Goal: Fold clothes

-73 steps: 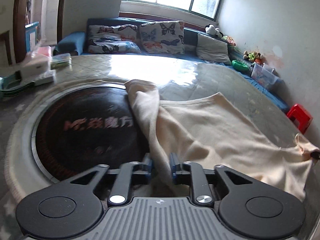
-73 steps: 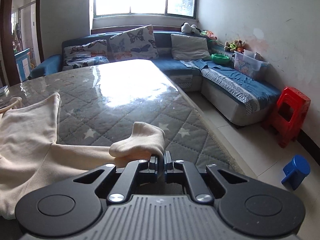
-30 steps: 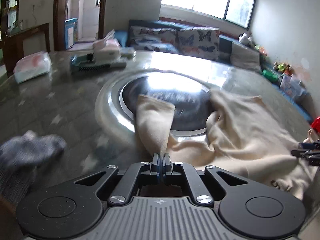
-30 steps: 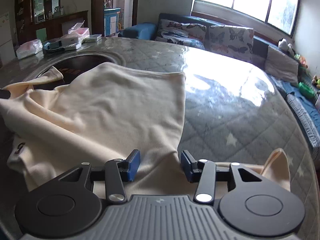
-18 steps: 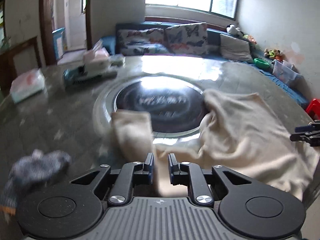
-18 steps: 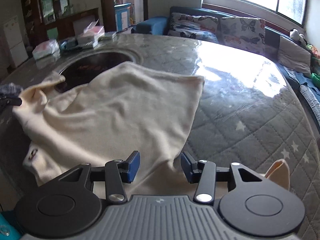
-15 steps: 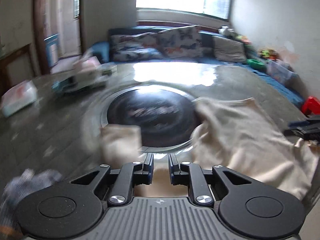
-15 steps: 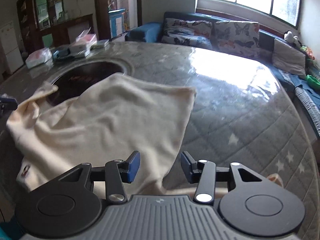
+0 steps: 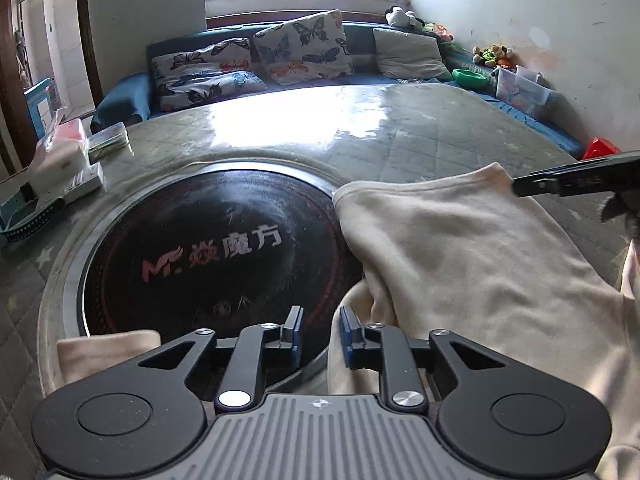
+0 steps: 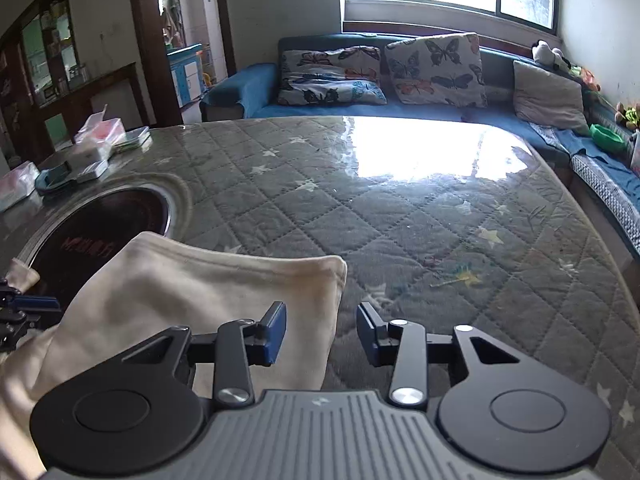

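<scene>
A cream garment (image 9: 472, 256) lies on the quilted table, its hem edge reaching over the black round cooktop (image 9: 208, 256). One sleeve end (image 9: 108, 350) lies at the cooktop's near left rim. My left gripper (image 9: 318, 334) is open and empty, jaws a little apart, just left of the garment's bunched edge. My right gripper (image 10: 321, 330) is open and empty, its left finger over the garment's corner (image 10: 224, 300). The right gripper also shows in the left wrist view (image 9: 576, 182) at the garment's far right corner.
Tissue boxes and small items (image 9: 60, 160) sit at the table's far left, also in the right wrist view (image 10: 88, 152). A blue sofa with butterfly cushions (image 10: 380, 68) runs behind the table. The quilted table cover (image 10: 440, 220) stretches right of the garment.
My left gripper let go of the sleeve, opened, and moved in close over the cooktop rim. My right gripper stayed open and shifted toward the garment's far corner.
</scene>
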A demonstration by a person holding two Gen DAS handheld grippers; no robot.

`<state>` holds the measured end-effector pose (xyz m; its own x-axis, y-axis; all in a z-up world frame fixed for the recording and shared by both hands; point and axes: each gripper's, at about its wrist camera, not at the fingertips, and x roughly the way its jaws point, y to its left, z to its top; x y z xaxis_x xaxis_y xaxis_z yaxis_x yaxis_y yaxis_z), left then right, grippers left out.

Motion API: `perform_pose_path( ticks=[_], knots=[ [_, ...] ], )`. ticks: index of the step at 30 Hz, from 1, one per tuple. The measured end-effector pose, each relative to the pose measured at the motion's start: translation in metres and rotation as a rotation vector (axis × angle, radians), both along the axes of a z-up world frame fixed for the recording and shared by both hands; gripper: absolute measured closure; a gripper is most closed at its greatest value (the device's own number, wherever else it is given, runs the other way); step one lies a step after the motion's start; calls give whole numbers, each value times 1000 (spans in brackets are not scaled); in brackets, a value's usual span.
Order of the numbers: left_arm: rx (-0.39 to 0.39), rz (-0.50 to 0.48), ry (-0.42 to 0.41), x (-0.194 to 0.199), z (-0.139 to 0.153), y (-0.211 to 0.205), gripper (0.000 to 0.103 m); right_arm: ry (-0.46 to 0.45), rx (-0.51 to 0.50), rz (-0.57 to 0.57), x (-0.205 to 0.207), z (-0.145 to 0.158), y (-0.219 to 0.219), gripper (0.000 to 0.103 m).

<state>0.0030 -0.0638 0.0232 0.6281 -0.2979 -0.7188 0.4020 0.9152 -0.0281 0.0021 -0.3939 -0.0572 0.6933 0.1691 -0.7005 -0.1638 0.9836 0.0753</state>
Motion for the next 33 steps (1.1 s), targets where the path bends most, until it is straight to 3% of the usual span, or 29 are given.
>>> perform_pose_path(
  ticks=[6, 8, 10, 13, 14, 17, 19, 22, 25, 30, 33],
  knots=[
    [-16, -66, -15, -2, -1, -3, 81, 9, 14, -34, 28, -18, 5, 74],
    [-11, -83, -17, -3, -2, -5, 82, 0, 13, -35, 29, -16, 7, 90],
    [-3, -98, -29, -4, -2, -6, 84, -24, -1, -32, 24, -11, 10, 95],
    [-4, -114, -36, -5, -4, -7, 86, -89, -30, -34, 7, 4, 10, 97],
    [-5, -123, -40, -6, -4, -8, 93, -109, -39, -41, 0, 9, 9, 97],
    [10, -141, -80, -13, -5, -13, 98, -153, -55, -67, -22, 23, 2, 97],
    [15, -88, -122, -17, 0, -9, 99, -168, -69, -84, -35, 27, -4, 97],
    [23, -8, -184, -24, 8, -3, 99, -141, -76, -119, -50, 22, -15, 97],
    [34, 29, -168, -30, 11, 2, 99, -84, -80, -143, -58, 8, -23, 97],
    [-32, -213, -114, -52, 23, -5, 97, -24, -92, -137, -62, -10, -19, 97],
    [-101, -244, -79, -46, 28, 0, 96, -18, -102, -131, -64, -12, -18, 97]
  ],
)
